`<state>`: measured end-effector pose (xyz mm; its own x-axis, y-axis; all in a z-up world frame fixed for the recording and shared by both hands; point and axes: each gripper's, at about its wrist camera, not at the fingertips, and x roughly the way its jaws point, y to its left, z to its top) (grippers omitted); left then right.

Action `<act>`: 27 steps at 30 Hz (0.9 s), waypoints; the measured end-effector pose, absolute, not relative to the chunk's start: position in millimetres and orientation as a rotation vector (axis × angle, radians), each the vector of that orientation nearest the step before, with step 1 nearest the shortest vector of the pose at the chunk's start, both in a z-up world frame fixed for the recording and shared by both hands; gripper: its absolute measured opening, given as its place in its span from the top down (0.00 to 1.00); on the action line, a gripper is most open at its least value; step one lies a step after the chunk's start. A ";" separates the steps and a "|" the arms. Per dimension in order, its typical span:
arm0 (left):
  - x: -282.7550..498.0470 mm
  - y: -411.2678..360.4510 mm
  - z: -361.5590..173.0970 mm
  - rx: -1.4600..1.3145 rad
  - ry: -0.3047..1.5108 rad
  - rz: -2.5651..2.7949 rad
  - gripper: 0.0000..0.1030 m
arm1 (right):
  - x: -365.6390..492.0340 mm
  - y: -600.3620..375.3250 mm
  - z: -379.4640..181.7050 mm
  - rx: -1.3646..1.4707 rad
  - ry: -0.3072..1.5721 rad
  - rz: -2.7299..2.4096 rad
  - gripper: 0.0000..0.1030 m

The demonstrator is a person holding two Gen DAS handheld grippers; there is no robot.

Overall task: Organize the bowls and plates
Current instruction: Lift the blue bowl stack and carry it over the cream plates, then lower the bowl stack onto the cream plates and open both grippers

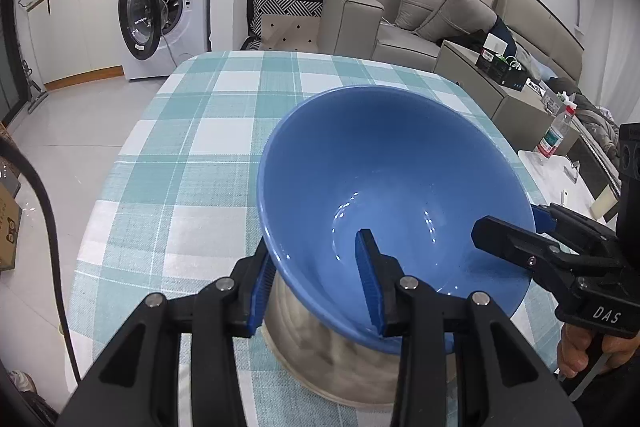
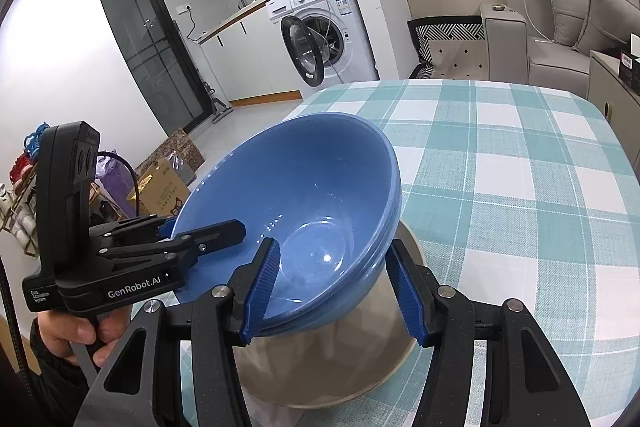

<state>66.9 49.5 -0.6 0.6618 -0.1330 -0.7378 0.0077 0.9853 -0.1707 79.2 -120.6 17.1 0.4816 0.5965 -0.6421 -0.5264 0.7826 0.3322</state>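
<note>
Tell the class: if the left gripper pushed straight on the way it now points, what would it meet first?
The left gripper already straddles the blue bowl's near rim, so it would likely hit the bowl's inner wall first; depth is unclear.

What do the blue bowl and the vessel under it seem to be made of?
Blue bowl: probably glazed ceramic, perhaps melamine; glossy, with sharp light glints inside.
Vessel underneath: likely stainless steel; grey, brushed sheen with blurred reflections.
</note>
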 end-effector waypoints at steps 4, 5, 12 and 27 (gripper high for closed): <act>70.9 49.0 0.0 -0.163 0.844 -0.086 0.63 | 82.2 -124.5 14.7 0.116 0.820 0.685 0.44; 72.2 49.4 0.0 -0.166 0.845 -0.087 0.63 | 83.1 -125.2 14.2 0.122 0.820 0.686 0.44; 78.5 49.7 -0.4 -0.173 0.845 -0.098 0.63 | 86.7 -128.4 12.0 0.142 0.806 0.680 0.44; 80.9 45.7 1.6 -0.160 0.860 -0.116 0.55 | 88.1 -130.0 11.6 0.148 0.801 0.691 0.44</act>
